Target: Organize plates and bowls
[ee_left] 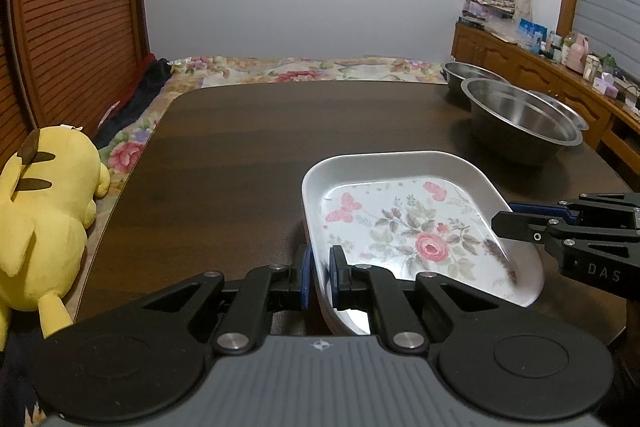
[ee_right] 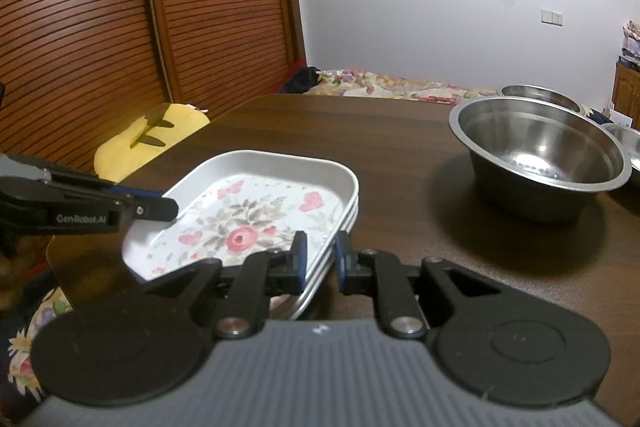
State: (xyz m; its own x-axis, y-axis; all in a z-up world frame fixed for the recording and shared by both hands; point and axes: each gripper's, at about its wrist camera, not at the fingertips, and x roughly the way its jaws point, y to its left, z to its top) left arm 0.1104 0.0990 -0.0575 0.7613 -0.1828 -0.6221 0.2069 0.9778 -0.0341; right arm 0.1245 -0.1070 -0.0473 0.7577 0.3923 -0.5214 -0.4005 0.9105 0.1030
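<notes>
While the yellow plush toy [ee_left: 44, 211] lies off the table's left edge on a floral bedspread [ee_left: 132, 151], the dark wooden table [ee_left: 240, 155] carries everything else. Next comes the left gripper [ee_left: 320, 273], its blue-padded jaws drawn narrow and pinching the near left rim of the floral plate [ee_left: 404, 227], one pad outside the wall and one inside. That plate is a white rounded-rectangle dish printed with a pink rose and butterflies, and in the right wrist view it sits on top of at least one more like it (stacked rims show under its near edge), the stack [ee_right: 316, 287] resting near the front of the table. Across the dish, the right gripper [ee_right: 321, 259] also has its jaws close together, clamped over the stacked rims at the opposite side, so both tools hold the plates at once. Further right, well apart from the plates, stands a large steel bowl [ee_right: 540, 163], empty and upright, with a second steel bowl [ee_right: 540, 94] just behind it and the rim of a third bowl [ee_right: 624, 141] showing at its right side. Beyond them, a wooden sideboard [ee_left: 532, 67] lines the wall.
</notes>
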